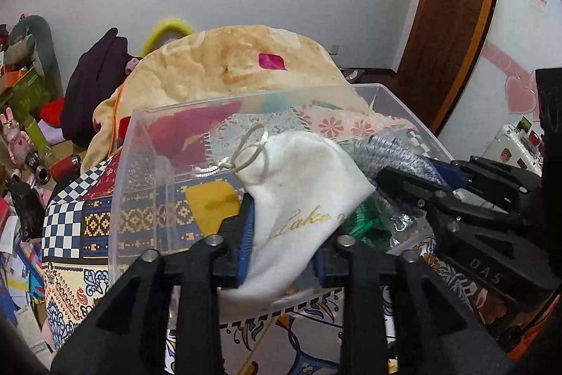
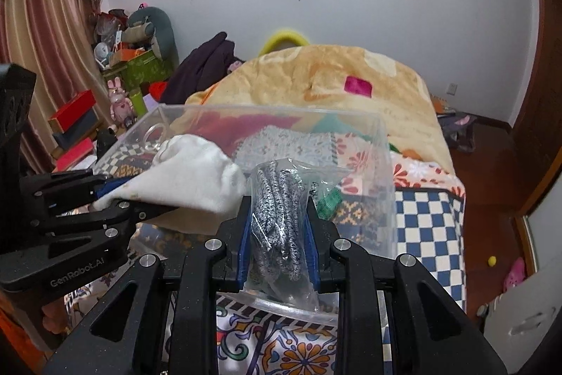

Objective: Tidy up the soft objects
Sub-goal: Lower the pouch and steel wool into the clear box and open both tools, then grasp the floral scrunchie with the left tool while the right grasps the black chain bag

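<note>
My left gripper (image 1: 281, 234) is shut on a white drawstring pouch (image 1: 302, 185) with gold lettering and holds it over the near rim of a clear plastic bin (image 1: 140, 164). My right gripper (image 2: 279, 227) is shut on a clear bag of grey-and-white knit fabric (image 2: 277, 217) and holds it over the same bin (image 2: 379, 164). The right gripper shows in the left wrist view (image 1: 418, 185), and the left gripper with the pouch (image 2: 196, 178) shows at the left of the right wrist view. A green knit item (image 1: 365, 224) lies in the bin, along with a yellow cloth (image 1: 214, 202).
The bin stands on a bed with a patterned patchwork cover (image 2: 428, 217). A large peach blanket (image 2: 316, 76) is heaped behind it. Boxes and toys (image 2: 123, 83) clutter the left. A wooden door (image 1: 453, 16) stands at the right.
</note>
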### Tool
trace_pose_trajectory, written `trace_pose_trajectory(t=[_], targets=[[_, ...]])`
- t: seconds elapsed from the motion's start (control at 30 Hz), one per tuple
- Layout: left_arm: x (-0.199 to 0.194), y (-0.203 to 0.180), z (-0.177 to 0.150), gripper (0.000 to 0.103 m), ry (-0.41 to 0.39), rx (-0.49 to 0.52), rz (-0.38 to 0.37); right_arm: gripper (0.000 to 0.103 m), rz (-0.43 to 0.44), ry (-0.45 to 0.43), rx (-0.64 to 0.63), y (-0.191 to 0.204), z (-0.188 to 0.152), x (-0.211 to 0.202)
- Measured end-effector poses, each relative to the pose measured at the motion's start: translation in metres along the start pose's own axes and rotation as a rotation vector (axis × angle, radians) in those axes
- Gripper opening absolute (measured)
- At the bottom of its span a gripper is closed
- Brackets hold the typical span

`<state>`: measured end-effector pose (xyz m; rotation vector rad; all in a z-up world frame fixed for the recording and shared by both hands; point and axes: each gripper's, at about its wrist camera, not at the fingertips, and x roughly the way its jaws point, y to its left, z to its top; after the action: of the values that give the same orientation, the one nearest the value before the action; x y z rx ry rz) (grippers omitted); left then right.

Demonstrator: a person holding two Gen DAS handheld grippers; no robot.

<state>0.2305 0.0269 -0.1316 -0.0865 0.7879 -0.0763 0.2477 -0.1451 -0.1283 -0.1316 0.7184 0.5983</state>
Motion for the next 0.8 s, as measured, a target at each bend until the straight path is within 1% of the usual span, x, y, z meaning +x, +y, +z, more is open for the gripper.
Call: trace_pose_trajectory(t=[0.07,0.1,0.17,0.23,0.33,0.43,0.53,0.6,0.63,0.67,0.8], targets=[[-0.002,0.001,0.0,0.045,-0.004,-0.007,0.0,0.029,-0.001,0.003,-0.002,0.0,-0.001,-0.002],[-0.004,0.002,-0.001,0.046,-0.009,-0.01,0.0,0.031,0.0,0.004,-0.001,0.0,-0.001,-0.003],[-0.009,0.001,-0.001,0.047,-0.016,-0.007,0.0,0.042,0.002,-0.003,0.004,-0.001,-0.001,-0.007],[-0.016,0.0,-0.001,0.049,-0.03,-0.001,0.008,0.046,0.0,-0.015,0.005,-0.002,-0.001,-0.011],[-0.033,-0.003,-0.001,0.058,-0.072,0.004,0.014,0.046,0.007,-0.04,0.006,-0.003,0.002,-0.024],[-0.054,-0.005,0.0,0.061,-0.12,0.01,0.011,0.047,0.004,-0.071,-0.004,-0.003,0.004,-0.037],[-0.078,-0.008,0.001,0.067,-0.168,0.011,0.002,0.048,0.0,-0.109,-0.013,-0.002,0.006,-0.055],[-0.093,-0.009,0.001,0.068,-0.196,0.012,-0.003,0.052,0.002,-0.138,-0.015,-0.003,0.005,-0.067],[-0.099,-0.009,0.0,0.07,-0.206,0.012,-0.006,0.059,-0.001,-0.16,-0.014,-0.003,0.004,-0.076],[-0.106,-0.01,-0.001,0.071,-0.218,0.013,-0.009,0.064,-0.004,-0.18,-0.017,-0.002,0.002,-0.084],[-0.129,-0.013,-0.007,0.076,-0.248,0.027,-0.014,0.066,-0.013,-0.221,-0.036,0.003,-0.003,-0.104]])
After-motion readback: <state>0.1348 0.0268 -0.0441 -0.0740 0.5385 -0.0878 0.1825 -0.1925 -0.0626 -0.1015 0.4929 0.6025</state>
